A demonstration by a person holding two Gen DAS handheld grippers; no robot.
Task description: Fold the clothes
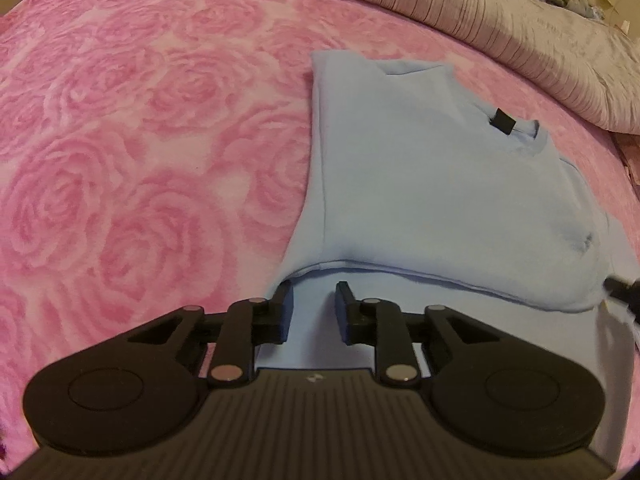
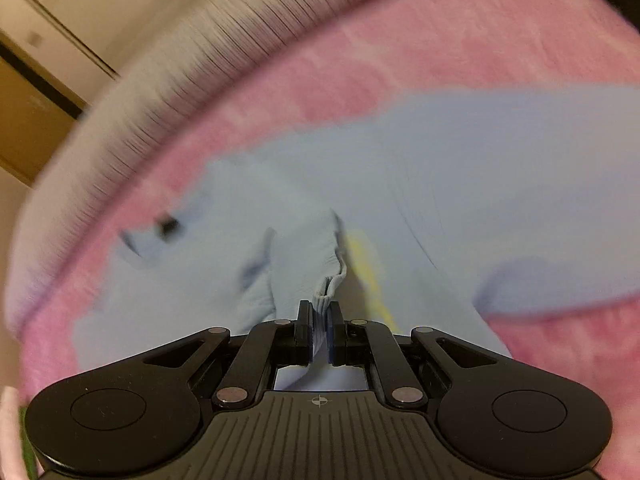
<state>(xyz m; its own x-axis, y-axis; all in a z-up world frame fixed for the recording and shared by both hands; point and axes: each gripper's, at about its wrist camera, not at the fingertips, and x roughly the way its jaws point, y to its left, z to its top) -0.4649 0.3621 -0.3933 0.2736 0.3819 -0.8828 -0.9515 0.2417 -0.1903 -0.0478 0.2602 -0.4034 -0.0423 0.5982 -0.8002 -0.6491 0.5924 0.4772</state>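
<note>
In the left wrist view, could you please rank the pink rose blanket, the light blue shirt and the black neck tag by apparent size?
1. Pink rose blanket, the largest.
2. Light blue shirt.
3. Black neck tag, by far the smallest.

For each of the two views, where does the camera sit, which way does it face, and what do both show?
Left wrist: sits on the left gripper, tilted down at the blue shirt on the pink blanket; its fingers stand apart above the cloth.
Right wrist: sits on the right gripper, tilted down and blurred; its fingers pinch a bunched shirt edge.
Shared: the shirt, its black neck tag, the blanket and the grey striped cover.
</note>
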